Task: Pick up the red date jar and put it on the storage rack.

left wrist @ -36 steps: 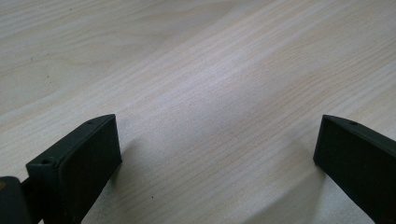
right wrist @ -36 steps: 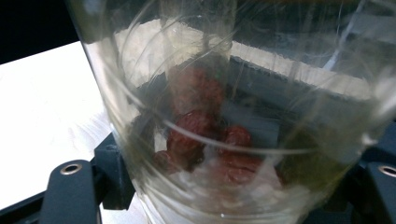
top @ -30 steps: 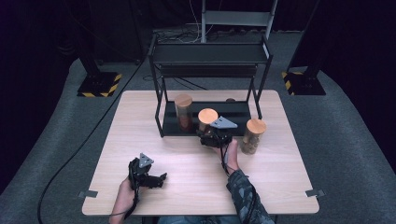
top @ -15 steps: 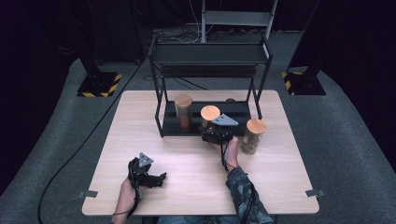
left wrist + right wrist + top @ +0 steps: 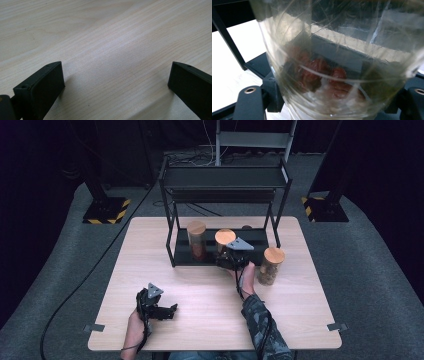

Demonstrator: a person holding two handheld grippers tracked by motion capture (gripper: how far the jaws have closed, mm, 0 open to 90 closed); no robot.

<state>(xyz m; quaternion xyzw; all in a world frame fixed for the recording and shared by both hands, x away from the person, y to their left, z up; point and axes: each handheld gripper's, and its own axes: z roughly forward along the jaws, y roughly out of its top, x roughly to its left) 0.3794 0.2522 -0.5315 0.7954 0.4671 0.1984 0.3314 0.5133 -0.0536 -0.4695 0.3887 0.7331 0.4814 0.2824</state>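
A clear glass jar with a round wooden lid (image 5: 225, 236) and red dried fruit at its bottom (image 5: 337, 62) is held at the front of the black rack's lower shelf (image 5: 260, 236). My right gripper (image 5: 231, 257) is shut on the jar's body, one jaw on each side of the glass (image 5: 334, 91). My left gripper (image 5: 167, 311) rests low over the table near the front left. Its jaws stand wide open over bare wood (image 5: 116, 72).
The two-tier black rack (image 5: 225, 177) stands at the table's far middle. A second lidded jar (image 5: 196, 240) stands on its lower shelf, left of the held one. A third lidded jar (image 5: 270, 266) stands on the wooden table (image 5: 310, 310), right of my right hand.
My right gripper has carried the jar a little farther toward the rack's lower shelf. The left gripper has stayed where it was.
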